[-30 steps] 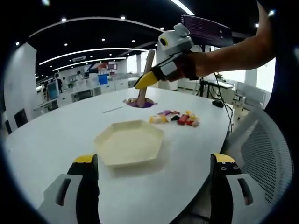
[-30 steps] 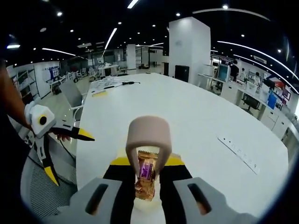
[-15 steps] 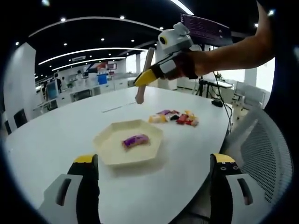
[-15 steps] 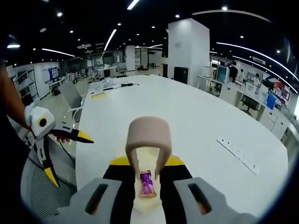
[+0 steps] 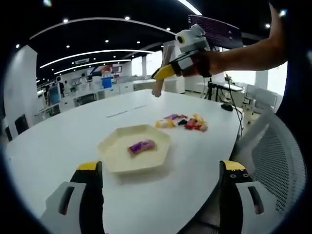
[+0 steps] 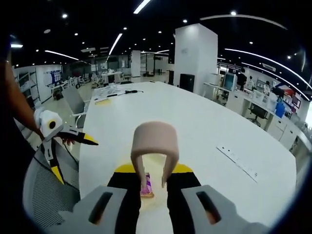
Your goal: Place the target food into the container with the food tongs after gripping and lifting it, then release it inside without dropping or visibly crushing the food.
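Observation:
A cream hexagonal tray [image 5: 117, 156] sits on the white table, and a purple-wrapped candy [image 5: 141, 146] lies inside it. Beyond the tray is a pile of several wrapped candies [image 5: 183, 123]. My left gripper [image 5: 161, 195] is open wide at the near table edge, with nothing between its fingers. High over the far side of the table, a hand holds my right gripper [image 5: 168, 72], shut on the tan food tongs [image 5: 161, 83]. In the right gripper view the tongs [image 6: 155, 141] stand open and empty, with the purple candy [image 6: 146, 185] lying below between their arms. My left gripper [image 6: 73, 157] appears there at the left.
The white table [image 5: 58, 141] stretches far to the left and back. A grey mesh chair [image 5: 278, 156] stands to the right of the table edge. A white strip [image 6: 241, 163] lies on the table further off. Office desks and a pillar fill the background.
The tongs let go of the purple candy, which now lies in the tray. Since then the right gripper with the empty tongs has risen and drifted away from the tray.

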